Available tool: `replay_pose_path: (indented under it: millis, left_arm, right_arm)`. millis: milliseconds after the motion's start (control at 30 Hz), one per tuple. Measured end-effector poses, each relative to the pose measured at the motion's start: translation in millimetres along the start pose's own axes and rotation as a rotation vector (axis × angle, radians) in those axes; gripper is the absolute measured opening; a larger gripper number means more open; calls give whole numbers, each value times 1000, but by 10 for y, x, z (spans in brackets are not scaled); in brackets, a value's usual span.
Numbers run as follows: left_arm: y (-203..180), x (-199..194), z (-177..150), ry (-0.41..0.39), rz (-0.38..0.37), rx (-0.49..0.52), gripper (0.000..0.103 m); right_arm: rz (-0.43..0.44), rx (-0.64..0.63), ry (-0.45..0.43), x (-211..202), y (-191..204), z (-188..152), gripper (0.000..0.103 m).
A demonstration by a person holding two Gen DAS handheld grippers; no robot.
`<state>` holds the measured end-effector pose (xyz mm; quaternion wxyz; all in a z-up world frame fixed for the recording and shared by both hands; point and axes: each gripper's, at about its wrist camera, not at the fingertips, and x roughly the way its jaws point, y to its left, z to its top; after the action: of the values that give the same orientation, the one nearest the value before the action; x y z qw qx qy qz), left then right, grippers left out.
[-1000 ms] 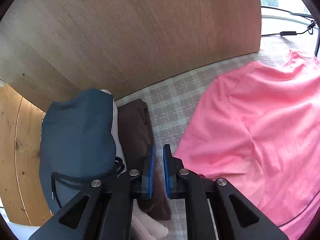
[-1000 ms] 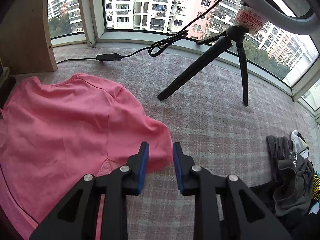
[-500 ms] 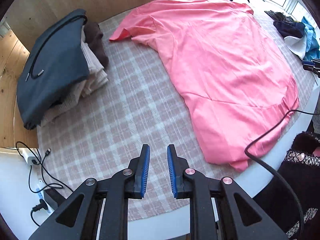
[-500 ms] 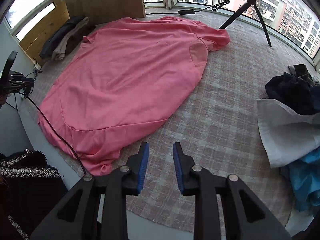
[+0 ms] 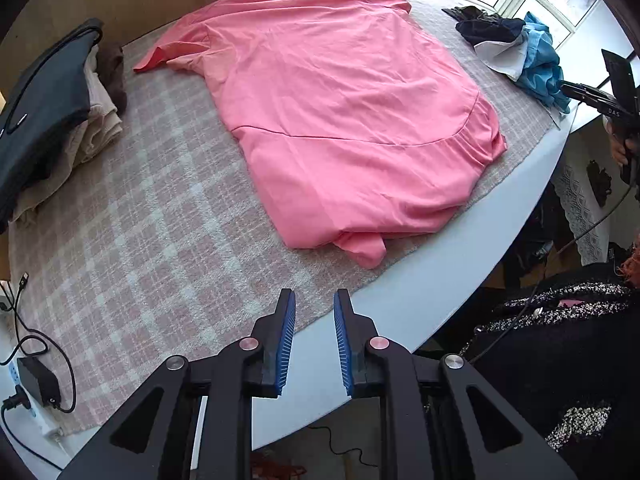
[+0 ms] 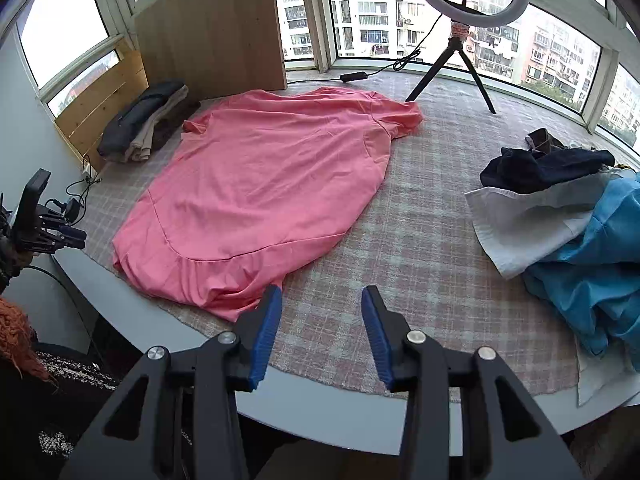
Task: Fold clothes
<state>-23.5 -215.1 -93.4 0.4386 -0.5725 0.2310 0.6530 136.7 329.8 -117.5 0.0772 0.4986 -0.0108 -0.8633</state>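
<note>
Pink shirt [image 6: 260, 184] lies flat; both claws tilt downward, left [image 5: 314, 340] apart (empty), right [image 6: 322, 332] opening.

Two wrist fisheyes above the table's near edge, angled down; shared: pink shirt [image 5: 344, 120] [image 6: 260, 184], checked cloth [image 5: 140, 240] [image 6: 420, 232]

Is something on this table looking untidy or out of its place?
Yes. The pink shirt lies spread flat, but its near hem corner is bunched and tucked under. At the right, an unfolded clothes heap lies crumpled, unlike the folded stack at the left.
</note>
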Motion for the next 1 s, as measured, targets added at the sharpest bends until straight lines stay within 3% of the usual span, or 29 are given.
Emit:
replay_pose_path:
  millis: [67,200,233,267,300,467,633,667,700,833,1000]
  left_arm:
    - [-163,248,61,20,-15,49,19]
    - [-257,587,182,44,-16,29,19]
    - [-262,602,195,37,-9,22,17]
    - [-267,610,205,27,-2,14,7]
    - [-240,590,204,24,-6,-10,1]
    - [-104,359,123,1,-17,-114,2]
    - [37,-1,10,-69,25,-197,2]
    - [65,-46,-6,-75,38,-210,2]
    - [93,-90,-22,-81,52,-223,2]
    - [112,-335,-94,-124,91,-250,1]
    - [4,-839,-155,-204,102,-260,2]
  right_arm:
    - [7,-42,56,344,149,-74,41]
    - [31,-102,130,878,376,-232,41]
    - [39,-113,138,956,405,-257,41]
    - [47,-121,138,997,417,-263,41]
    - [54,-128,135,1015,419,-256,41]
    - [93,-166,110,1103,437,-220,41]
    - [138,-226,55,1180,520,-149,40]
    - [162,-225,55,1181,530,-131,28]
    - [185,-225,55,1183,539,-113,6]
    - [222,-224,4,853,487,-30,6]
    - [215,-176,-158,-165,288,192,5]
